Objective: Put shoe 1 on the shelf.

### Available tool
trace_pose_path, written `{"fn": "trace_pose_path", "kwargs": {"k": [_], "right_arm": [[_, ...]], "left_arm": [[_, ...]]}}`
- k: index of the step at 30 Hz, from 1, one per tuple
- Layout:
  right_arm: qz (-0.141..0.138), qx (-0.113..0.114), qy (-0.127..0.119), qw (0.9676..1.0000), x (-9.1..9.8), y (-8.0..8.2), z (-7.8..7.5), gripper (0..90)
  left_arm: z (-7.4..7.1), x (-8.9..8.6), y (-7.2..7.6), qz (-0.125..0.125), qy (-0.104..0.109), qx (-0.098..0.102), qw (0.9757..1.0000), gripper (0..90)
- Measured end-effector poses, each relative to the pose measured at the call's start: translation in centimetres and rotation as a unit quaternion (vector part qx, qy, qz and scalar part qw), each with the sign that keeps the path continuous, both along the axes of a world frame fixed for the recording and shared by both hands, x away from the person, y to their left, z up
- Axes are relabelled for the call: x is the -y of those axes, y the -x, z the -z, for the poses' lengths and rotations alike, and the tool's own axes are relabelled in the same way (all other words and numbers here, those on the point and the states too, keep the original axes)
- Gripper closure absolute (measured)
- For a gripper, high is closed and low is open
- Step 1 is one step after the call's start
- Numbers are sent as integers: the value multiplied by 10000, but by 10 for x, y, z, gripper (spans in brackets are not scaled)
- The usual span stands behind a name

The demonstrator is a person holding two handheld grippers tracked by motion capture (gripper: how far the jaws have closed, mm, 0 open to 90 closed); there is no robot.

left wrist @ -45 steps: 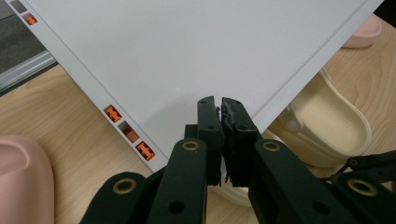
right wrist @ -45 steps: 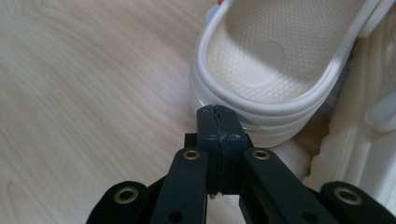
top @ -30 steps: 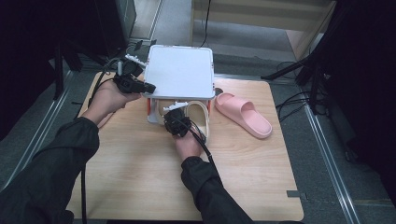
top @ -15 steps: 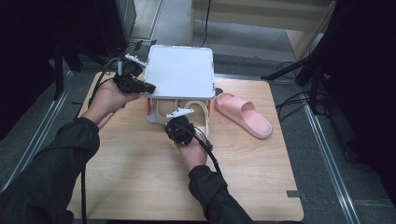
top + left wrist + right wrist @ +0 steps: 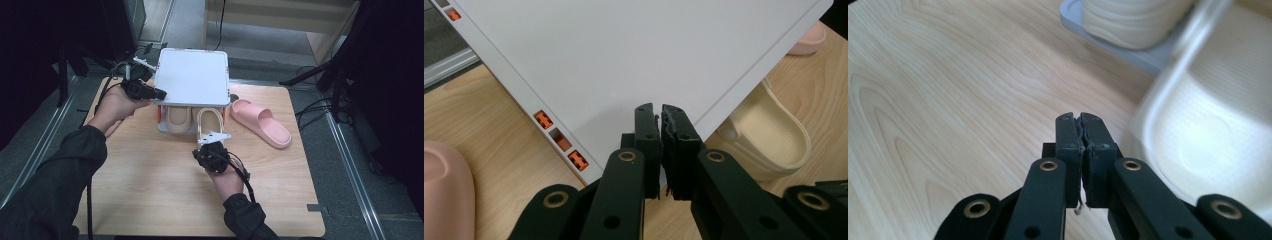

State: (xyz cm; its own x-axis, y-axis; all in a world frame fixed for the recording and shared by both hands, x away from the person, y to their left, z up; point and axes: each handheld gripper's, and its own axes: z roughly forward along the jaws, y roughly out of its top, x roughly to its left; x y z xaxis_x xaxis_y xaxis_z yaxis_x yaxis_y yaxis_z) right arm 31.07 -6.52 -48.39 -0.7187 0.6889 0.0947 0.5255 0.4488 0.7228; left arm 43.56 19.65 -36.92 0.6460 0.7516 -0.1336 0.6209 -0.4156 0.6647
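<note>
At nine o'clock, left gripper (image 5: pixel 159 93) reaching forward, jaws pressed together over white rack (image 5: pixel 192 75) corner. At six, right gripper (image 5: pixel 216 139) pointing forward, jaws shut, empty. Two cream slippers (image 5: pixel 209 122) under rack; one pink slipper (image 5: pixel 261 122) at three.

Light falls from overhead and lands hardest on the white top of the shoe rack (image 5: pixel 192 75), which glows nearly blown out in the middle of the high view. The wooden table (image 5: pixel 150 190) is evenly lit with soft, short shadows under the pink slipper (image 5: pixel 261 122). The upper left and right edges of that frame sink into near black. In the right gripper view the cream slipper (image 5: pixel 1208 125) at right is smeared by motion blur, while the wood grain at left stays crisp. The left gripper view is sharp, bright, without glare.
</note>
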Motion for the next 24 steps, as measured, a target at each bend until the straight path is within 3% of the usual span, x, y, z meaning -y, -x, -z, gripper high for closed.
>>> {"fn": "trace_pose_path", "kwargs": {"k": [5, 14, 24], "right_arm": [[102, -20, 108, 9999, 19, 4, -2, 882], [276, -107, 499, 9983, 47, 1, 7, 881], [422, -144, 433, 9981, 47, -16, 13, 900]], "left_arm": [[0, 1, 0, 1, -23, -1, 10000, 859], [0, 1, 0, -13, -33, 11, 10000, 861], [-1, 2, 0, -14, -74, 39, 10000, 861]]}}
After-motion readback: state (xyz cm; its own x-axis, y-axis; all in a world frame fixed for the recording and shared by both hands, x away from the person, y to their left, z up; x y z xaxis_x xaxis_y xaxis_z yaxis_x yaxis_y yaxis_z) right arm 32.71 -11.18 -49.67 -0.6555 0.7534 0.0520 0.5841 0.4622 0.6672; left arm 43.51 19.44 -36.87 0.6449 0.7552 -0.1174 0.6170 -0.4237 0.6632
